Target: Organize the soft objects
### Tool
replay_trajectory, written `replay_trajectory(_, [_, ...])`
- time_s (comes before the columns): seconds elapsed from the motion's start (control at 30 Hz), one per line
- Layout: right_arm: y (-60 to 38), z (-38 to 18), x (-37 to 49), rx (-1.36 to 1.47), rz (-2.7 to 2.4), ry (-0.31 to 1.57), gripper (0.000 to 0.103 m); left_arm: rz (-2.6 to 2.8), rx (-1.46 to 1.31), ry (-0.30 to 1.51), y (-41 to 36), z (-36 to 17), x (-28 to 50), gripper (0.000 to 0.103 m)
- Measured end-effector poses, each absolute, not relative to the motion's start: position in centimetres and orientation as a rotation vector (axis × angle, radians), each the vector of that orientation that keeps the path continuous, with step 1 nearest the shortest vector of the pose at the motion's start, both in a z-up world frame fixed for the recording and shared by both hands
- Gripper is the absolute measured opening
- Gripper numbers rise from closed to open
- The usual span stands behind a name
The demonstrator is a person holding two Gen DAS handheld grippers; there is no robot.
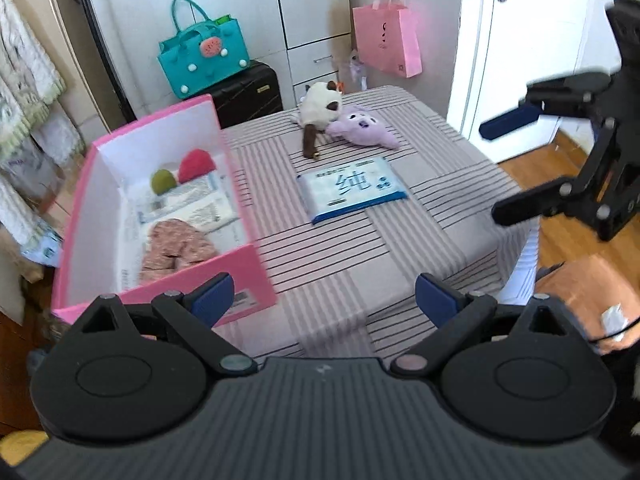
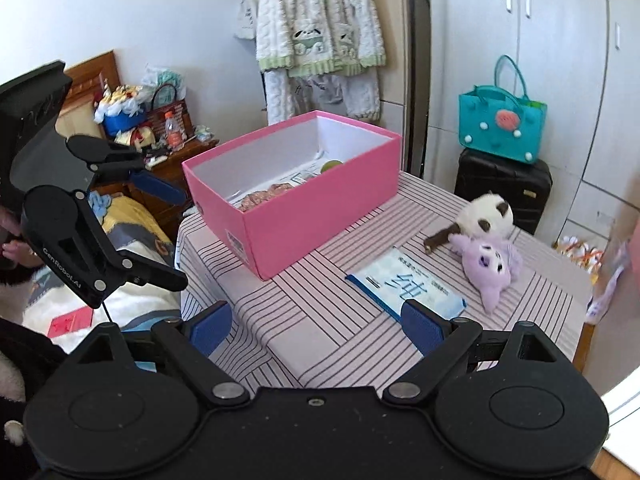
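Note:
A pink box (image 1: pixel 240 276) (image 2: pixel 320 216) stands open on the striped table (image 1: pixel 360 272) (image 2: pixel 320 320). Inside lie a red ball (image 1: pixel 196 164), a green ball (image 1: pixel 163 181), a pink patterned cloth (image 1: pixel 176 248) and paper packs. A white-and-brown plush (image 1: pixel 320 108) (image 2: pixel 484 216) and a purple plush (image 1: pixel 362 126) (image 2: pixel 490 264) lie at the far side. A blue-and-white tissue pack (image 1: pixel 352 188) (image 2: pixel 408 284) lies mid-table. My left gripper (image 1: pixel 324 300) (image 2: pixel 176 236) is open and empty near the box's near corner. My right gripper (image 2: pixel 316 328) (image 1: pixel 496 168) is open and empty above the table's near edge.
A teal bag (image 1: pixel 204 52) (image 2: pixel 500 120) sits on a black suitcase (image 1: pixel 248 92) (image 2: pixel 504 188). A pink paper bag (image 1: pixel 388 40) hangs on the wardrobe. Clothes (image 2: pixel 320 20) hang behind the box. A bed and cluttered nightstand (image 2: pixel 160 152) stand at left. A white door (image 1: pixel 520 40) is at right.

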State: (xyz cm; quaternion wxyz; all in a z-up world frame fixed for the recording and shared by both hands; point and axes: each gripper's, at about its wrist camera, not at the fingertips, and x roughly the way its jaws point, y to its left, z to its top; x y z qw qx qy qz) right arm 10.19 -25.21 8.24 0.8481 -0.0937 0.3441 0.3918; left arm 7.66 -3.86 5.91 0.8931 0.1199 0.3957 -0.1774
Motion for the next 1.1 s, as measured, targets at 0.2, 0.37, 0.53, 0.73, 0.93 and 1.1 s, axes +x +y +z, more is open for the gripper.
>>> replay_trajectory(0.2, [-27.2, 5.2, 10.8, -0.147, 0.776, 0.635, 0.094, -0.405, 0.167, 0.799, -4.8, 4.1, 9.3, 0.098])
replay_trajectory(0.37, [-27.9, 2.1, 11.9, -0.174, 0.658, 0.5, 0.094, -0.407, 0.158, 0.747, -6.2, 3.0, 10.8, 0.098])
replay_trajectory(0.53, [-28.4, -1.2, 13.7, -0.197, 0.582, 0.473, 0.094, -0.429, 0.095, 0.737, -7.7, 1.7, 13.4, 0.098])
replay_trajectory(0.73, [-29.7, -4.2, 16.0, -0.034, 0.573, 0.572, 0.094, -0.398, 0.052, 0.741, -9.4, -0.9, 16.4, 0.098])
replay_trajectory(0.93, [-28.6, -5.8, 16.9, -0.071, 0.561, 0.609, 0.094, -0.358, 0.056, 0.726, -10.8, -2.7, 19.0, 0.096])
replay_trajectory(1.1, [-27.2, -6.6, 17.9, -0.15, 0.563, 0.616, 0.094, -0.35, 0.047, 0.742, -11.3, -3.5, 21.0, 0.095])
